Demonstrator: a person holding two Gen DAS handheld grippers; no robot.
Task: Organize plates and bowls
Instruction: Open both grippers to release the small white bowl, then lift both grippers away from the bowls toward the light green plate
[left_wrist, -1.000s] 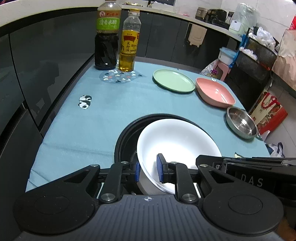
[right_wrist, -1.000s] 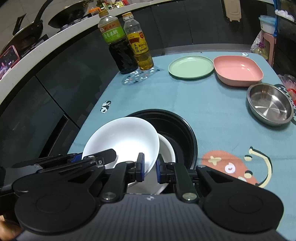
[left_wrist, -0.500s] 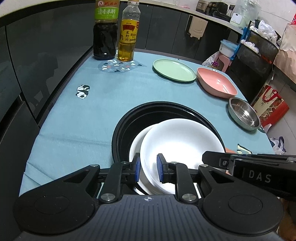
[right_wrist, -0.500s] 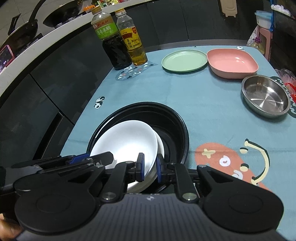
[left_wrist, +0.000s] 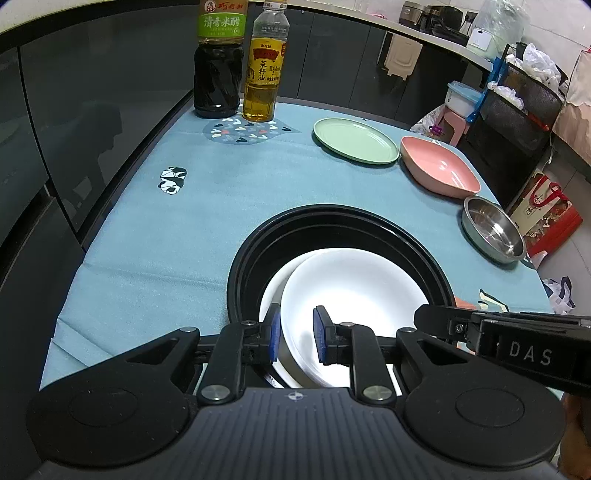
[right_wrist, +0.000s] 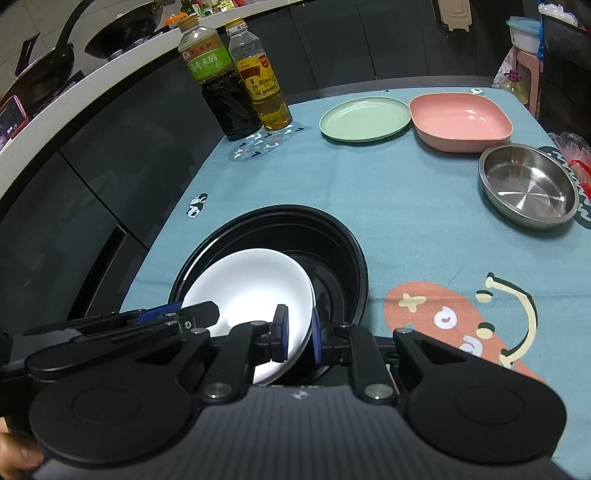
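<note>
A white plate (left_wrist: 351, 291) (right_wrist: 251, 291) lies on another white plate (left_wrist: 271, 291) inside a big black dish (left_wrist: 332, 229) (right_wrist: 332, 236) on the blue cloth. My left gripper (left_wrist: 295, 338) straddles the top plate's near left rim, jaws a little apart around it. My right gripper (right_wrist: 296, 338) straddles its near right rim the same way. A green plate (left_wrist: 354, 140) (right_wrist: 365, 118), a pink square bowl (left_wrist: 439, 170) (right_wrist: 461, 120) and a steel bowl (left_wrist: 493, 229) (right_wrist: 528, 184) sit farther back on the right.
A dark vinegar bottle (left_wrist: 218, 59) (right_wrist: 218, 85) and an oil bottle (left_wrist: 264, 70) (right_wrist: 262, 85) stand at the far left of the table. Dark cabinets run along the left edge. A stool and bags stand beyond the table's right side.
Both grippers have lowered the white plate into the black dish onto the plate beneath. The jaws of both have eased apart around its rim.
</note>
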